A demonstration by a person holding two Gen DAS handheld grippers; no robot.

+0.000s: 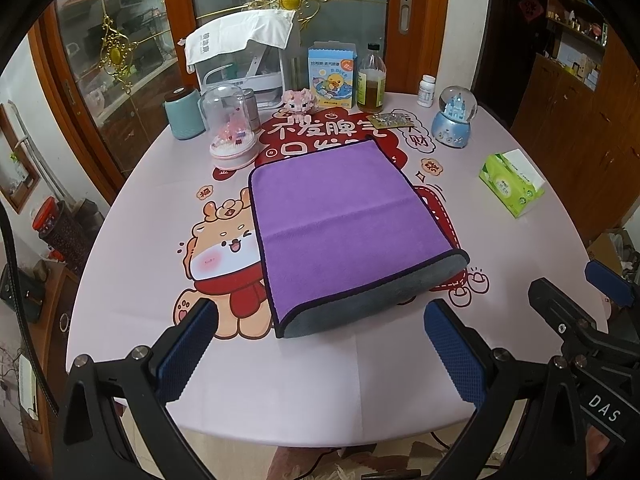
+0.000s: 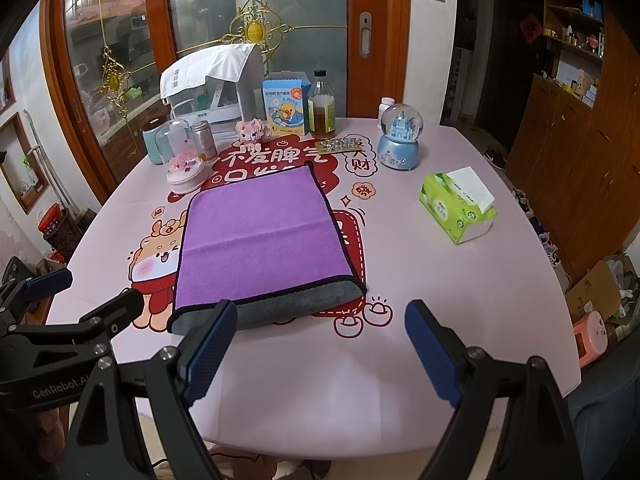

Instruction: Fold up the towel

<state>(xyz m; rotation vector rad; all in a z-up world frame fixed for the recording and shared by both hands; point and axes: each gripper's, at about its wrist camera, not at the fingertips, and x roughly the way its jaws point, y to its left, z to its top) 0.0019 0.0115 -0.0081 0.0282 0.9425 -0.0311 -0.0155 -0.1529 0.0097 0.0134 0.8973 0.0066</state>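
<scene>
Both grippers, left gripper (image 1: 320,354) and right gripper (image 2: 320,354), are hovering with fingers apart over the counter (image 1: 320,392). Just ahead, the purple towel (image 1: 344,232) is lying folded, touching neither gripper.

Purple towel (image 1: 344,224), grey underside, folded flat mid-table, rounded fold along its near edge.

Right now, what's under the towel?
The towel lies folded, its grey underside showing at the near fold. Beneath it, the printed tablecloth; its red design is partly covered. Anything between the layers is hidden.
</scene>
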